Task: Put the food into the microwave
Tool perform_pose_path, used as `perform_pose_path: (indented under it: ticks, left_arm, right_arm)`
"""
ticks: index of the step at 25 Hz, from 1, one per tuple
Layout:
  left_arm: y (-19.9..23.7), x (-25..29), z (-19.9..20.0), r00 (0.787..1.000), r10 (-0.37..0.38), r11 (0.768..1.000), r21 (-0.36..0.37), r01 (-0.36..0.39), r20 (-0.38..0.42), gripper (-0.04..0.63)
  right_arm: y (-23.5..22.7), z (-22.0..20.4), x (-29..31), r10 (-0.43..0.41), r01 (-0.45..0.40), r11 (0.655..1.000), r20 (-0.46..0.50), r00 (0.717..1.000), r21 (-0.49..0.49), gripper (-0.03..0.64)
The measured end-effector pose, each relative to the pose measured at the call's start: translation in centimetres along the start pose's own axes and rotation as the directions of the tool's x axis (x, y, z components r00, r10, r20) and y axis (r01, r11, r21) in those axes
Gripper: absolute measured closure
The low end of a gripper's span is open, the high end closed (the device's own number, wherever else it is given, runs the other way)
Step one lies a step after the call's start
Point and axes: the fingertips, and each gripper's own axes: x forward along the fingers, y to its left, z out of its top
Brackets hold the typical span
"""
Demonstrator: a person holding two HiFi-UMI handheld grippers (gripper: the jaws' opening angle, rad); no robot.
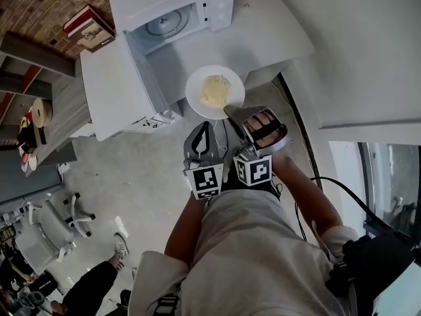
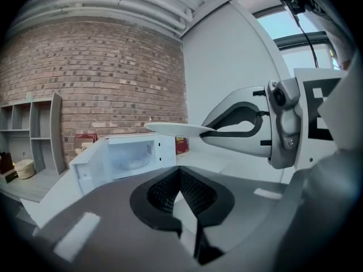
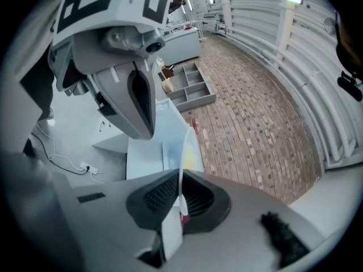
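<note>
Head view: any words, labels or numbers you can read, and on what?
None can be read.
Red box beside the microwave: print too blurred.
Sticker on the microwave door: too small.
Marker cubes: black square patterns only, no words.

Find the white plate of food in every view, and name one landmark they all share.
Head view: plate upper centre, in front of the open microwave.
Left gripper view: plate at centre, seen edge-on, above and right of the microwave.
Right gripper view: plate at centre, edge-on, pinched in the right tongs.
Shared landmark: the brick wall.
</note>
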Motion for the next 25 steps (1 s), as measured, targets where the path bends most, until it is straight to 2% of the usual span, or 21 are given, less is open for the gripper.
perform_pose_path:
  ticks: [4, 9, 16, 22, 25]
  left_arm:
    - [0.6, 2.4, 0.9, 0.997, 0.081, 0.997, -0.011, -0.081, -0.014, 0.588]
    - [2.0, 4.1, 1.9, 0.991, 0.129, 0.992, -0.015, -0.129, -0.025, 0.588]
    - [4.4, 5.8, 1.6, 0.988, 0.154, 0.988, -0.029, -0.154, -0.022, 0.588]
    - [7.2, 7.1, 1.9, 0.989, 0.145, 0.988, -0.054, -0.145, -0.015, 0.588]
    - [8.2, 8.0, 2.2, 0.990, 0.139, 0.989, -0.044, -0.139, 0.001, 0.588]
  right_arm:
    - [-1.2, -1.8, 2.4, 0.016, -0.014, 0.999, 0.074, 0.997, -0.030, 0.597]
    - [-2.3, -2.2, 4.8, 0.038, -0.033, 0.999, 0.117, 0.992, -0.039, 0.597]
    - [-1.9, -1.7, 8.4, 0.061, -0.054, 0.997, 0.133, 0.989, -0.054, 0.597]
    - [-2.2, -0.8, 11.8, 0.082, -0.073, 0.994, 0.118, 0.990, -0.078, 0.597]
    - [-2.6, -0.9, 13.5, 0.076, -0.068, 0.994, 0.110, 0.991, -0.081, 0.597]
